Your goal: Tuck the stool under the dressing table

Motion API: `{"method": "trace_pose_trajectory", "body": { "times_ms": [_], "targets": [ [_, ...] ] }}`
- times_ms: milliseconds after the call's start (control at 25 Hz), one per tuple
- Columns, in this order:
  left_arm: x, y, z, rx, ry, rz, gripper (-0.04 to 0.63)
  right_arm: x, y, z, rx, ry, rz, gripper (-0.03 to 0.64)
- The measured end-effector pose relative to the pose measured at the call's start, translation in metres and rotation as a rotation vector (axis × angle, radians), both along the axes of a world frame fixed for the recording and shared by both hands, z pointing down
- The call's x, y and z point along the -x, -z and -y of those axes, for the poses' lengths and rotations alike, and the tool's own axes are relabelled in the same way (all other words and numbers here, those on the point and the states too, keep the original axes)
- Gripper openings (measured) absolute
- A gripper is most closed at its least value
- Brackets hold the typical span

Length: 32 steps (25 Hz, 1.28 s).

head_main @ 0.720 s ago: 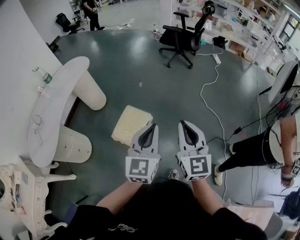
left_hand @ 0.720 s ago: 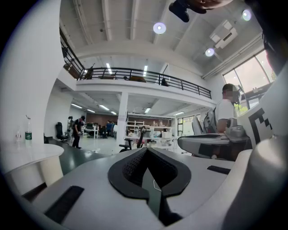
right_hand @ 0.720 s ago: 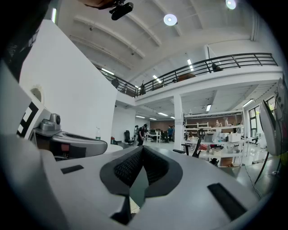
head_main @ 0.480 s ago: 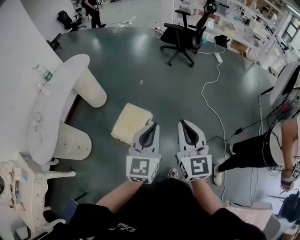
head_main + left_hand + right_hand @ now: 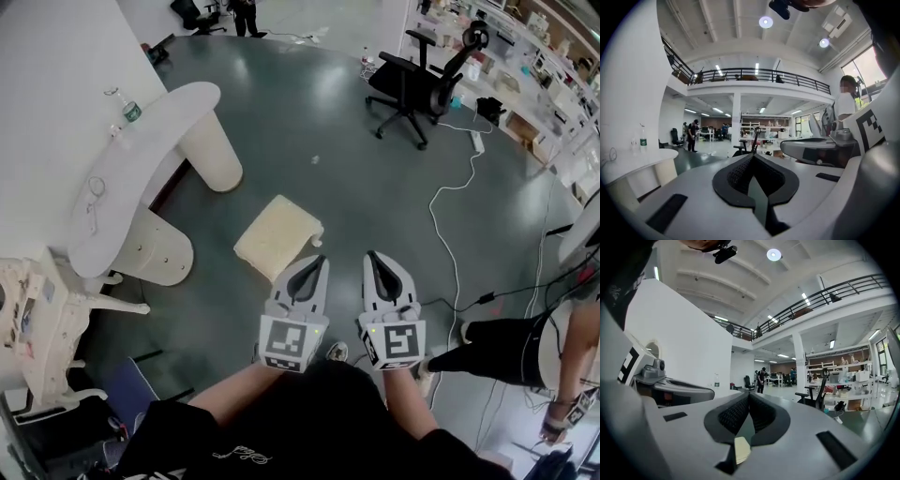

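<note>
The left tool point(image 5: 317, 262) and the right tool point(image 5: 373, 258) are both shut on nothing, side by side. Only the head view shows the whole cream stool point(image 5: 278, 236), on the floor point(image 5: 356, 169) just past their tips, near the curved white counter point(image 5: 141, 169) but not under it. The right tool's view shows just a pale bit of it low between its jaws; the left tool's view only the counter's edge and a bottle point(image 5: 643, 140)
</note>
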<state>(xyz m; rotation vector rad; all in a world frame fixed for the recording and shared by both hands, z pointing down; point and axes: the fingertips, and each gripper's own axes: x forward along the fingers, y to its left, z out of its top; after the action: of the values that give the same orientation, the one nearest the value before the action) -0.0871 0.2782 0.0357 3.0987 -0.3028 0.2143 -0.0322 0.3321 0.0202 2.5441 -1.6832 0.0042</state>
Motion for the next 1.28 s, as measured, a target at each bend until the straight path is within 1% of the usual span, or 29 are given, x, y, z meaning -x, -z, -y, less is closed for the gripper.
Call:
{"method": "trace_pose_trajectory", "body": {
  "times_ms": [120,280,400,560,720,920,1040,1280],
  "targets": [
    [0.003,-0.007,-0.003,0.003,0.047,0.028,0.006,-0.001,-0.005,0.004,0.008,0.055,0.01,0.006],
    [0.01,-0.011,0.003,0.005,0.127,0.039,0.005,0.0,-0.013,0.016,0.013,0.124,0.033,0.006],
    [0.018,-0.015,0.017,0.007,0.167,0.069,0.006,0.003,-0.015,0.031,0.018,0.164,0.043,0.006],
    [0.027,-0.024,0.044,0.026,0.21,0.078,0.005,0.011,-0.026,0.062,0.039,0.215,0.057,0.006],
    [0.028,-0.04,0.081,0.059,0.226,0.082,0.006,0.015,-0.038,0.098,0.08,0.244,0.054,0.006],
    [0.016,-0.052,0.135,0.076,0.223,0.077,0.005,0.008,-0.048,0.15,0.128,0.266,0.038,0.006],
    [0.012,-0.054,0.168,0.098,0.219,0.076,0.006,0.003,-0.047,0.188,0.152,0.284,0.027,0.006],
    [0.016,-0.068,0.235,0.148,0.254,0.089,0.005,0.007,-0.045,0.266,0.189,0.347,0.007,0.006]
  ]
}}
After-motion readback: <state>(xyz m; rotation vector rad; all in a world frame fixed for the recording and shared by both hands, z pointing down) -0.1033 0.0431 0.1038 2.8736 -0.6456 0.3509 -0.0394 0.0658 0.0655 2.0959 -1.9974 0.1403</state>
